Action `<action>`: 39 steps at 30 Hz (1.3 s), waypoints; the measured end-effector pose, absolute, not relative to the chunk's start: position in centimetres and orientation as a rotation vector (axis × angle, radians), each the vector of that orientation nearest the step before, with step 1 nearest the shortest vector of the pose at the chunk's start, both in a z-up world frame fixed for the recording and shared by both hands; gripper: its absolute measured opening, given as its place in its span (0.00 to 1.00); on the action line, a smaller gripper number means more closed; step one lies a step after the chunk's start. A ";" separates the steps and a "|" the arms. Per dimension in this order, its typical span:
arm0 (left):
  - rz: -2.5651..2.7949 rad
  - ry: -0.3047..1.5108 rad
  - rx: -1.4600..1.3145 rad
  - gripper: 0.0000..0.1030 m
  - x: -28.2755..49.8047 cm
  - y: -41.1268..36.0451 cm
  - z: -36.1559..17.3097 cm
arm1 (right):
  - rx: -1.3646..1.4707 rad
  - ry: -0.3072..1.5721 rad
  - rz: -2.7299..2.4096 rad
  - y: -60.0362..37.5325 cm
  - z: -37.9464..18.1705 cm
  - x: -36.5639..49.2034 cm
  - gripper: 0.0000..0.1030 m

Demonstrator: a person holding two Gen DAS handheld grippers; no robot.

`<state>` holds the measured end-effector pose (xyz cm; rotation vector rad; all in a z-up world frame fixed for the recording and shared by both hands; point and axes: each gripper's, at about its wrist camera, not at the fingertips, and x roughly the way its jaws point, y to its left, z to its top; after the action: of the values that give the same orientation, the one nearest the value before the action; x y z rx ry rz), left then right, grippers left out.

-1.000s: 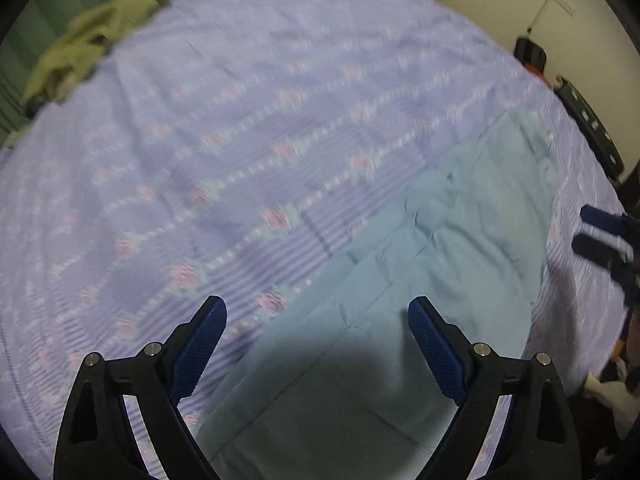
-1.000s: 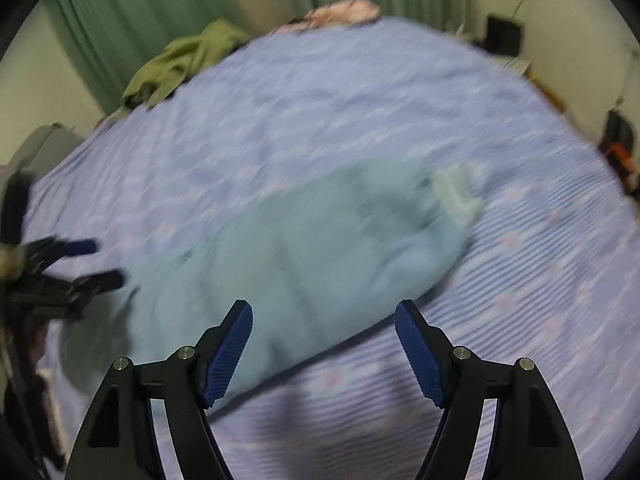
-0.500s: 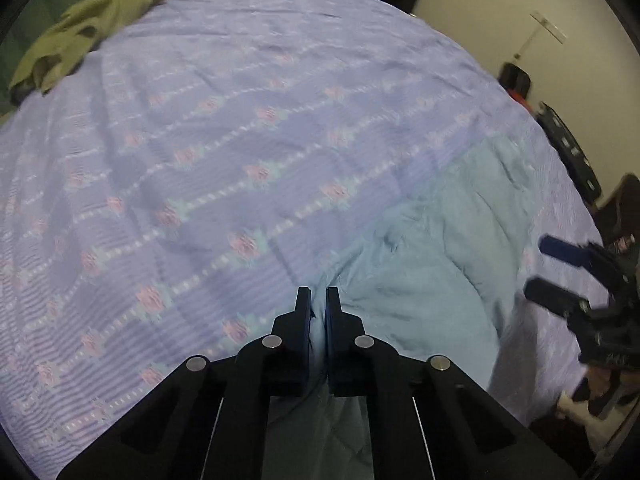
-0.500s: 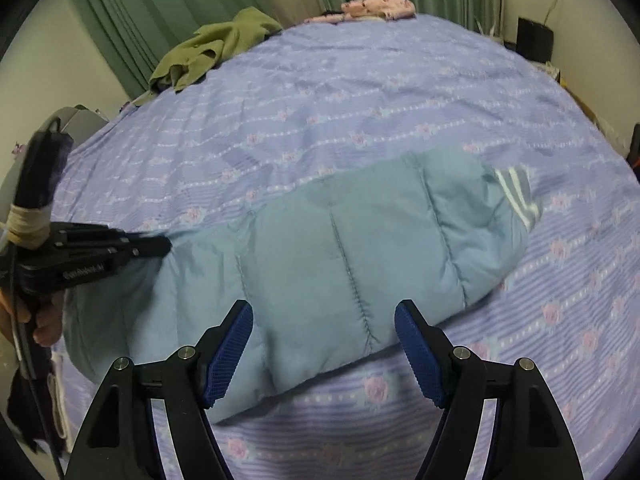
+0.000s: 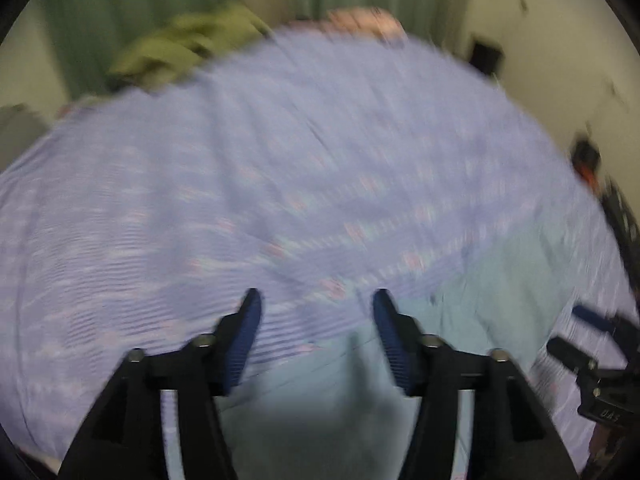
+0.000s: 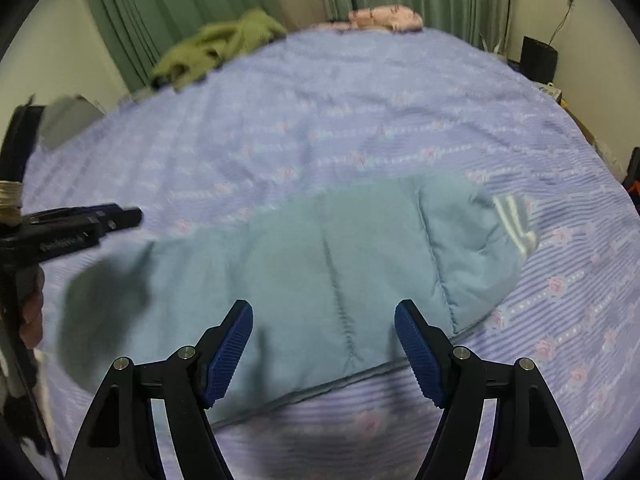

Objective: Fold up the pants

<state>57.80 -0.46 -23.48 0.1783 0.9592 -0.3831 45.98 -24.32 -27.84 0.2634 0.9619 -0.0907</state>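
Light blue pants (image 6: 340, 280) lay folded across a purple floral bedspread (image 6: 320, 120). The left gripper (image 5: 316, 320) hung above their edge at 6 o'clock, its jaws opening and empty. The right gripper (image 6: 324, 332) hovered agape over the pants, holding nothing.

Your left wrist view is smeared all over: the bedspread (image 5: 280, 184) pattern streaks, the pants (image 5: 500, 304) run off the bottom edge, and the hand (image 6: 32, 312) at far left of the right view is mostly cut off.
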 end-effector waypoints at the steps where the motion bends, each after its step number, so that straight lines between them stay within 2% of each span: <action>1: -0.352 0.910 0.136 0.64 56.1 1.7 -21.9 | 0.274 0.949 -0.078 -24.1 -27.1 45.4 0.72; 2: -0.321 0.885 0.104 0.69 54.7 3.6 -21.1 | 0.291 0.941 -0.059 -23.8 -26.5 44.7 0.72; 5: -0.221 0.875 0.066 0.72 50.9 8.8 -20.7 | 0.352 0.948 0.021 -22.3 -25.5 42.6 0.72; 9: -0.146 0.985 0.032 0.72 47.2 12.9 -24.3 | 0.300 0.995 0.108 -18.2 -26.7 40.2 0.72; 13: -0.138 1.029 -0.261 0.72 45.3 16.1 -27.5 | 0.280 1.059 0.192 -14.7 -28.8 38.7 0.72; 18: -0.100 1.022 -0.560 0.73 45.4 16.7 -31.4 | 0.266 1.089 0.203 -13.5 -30.5 38.4 0.72; 21: -0.067 1.062 -0.625 0.73 46.5 16.1 -33.9 | 0.259 1.101 0.196 -13.6 -31.3 38.7 0.72; 23: -0.055 1.067 -0.655 0.78 47.0 15.9 -35.2 | 0.254 1.102 0.186 -13.9 -31.5 39.0 0.72; 27: -0.023 1.086 -0.641 0.79 48.8 14.9 -36.7 | 0.266 1.089 0.168 -14.4 -31.6 40.1 0.72; 30: -0.005 1.096 -0.641 0.74 49.2 14.7 -37.2 | 0.280 1.076 0.194 -14.4 -31.7 40.7 0.72; 35: -0.021 1.079 -0.698 0.51 47.8 16.1 -36.8 | 0.283 1.068 0.293 -13.5 -32.3 41.7 0.70; 37: -0.020 1.064 -0.697 0.47 47.3 16.4 -36.1 | 0.279 1.078 0.337 -12.9 -32.7 42.1 0.65; 39: -0.014 1.062 -0.675 0.47 47.4 16.5 -36.0 | 0.256 1.070 0.364 -12.4 -32.9 42.2 0.63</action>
<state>47.43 16.49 -35.98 -0.6751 1.0620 -0.0142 42.22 -12.42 -32.87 0.2561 1.0704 0.3636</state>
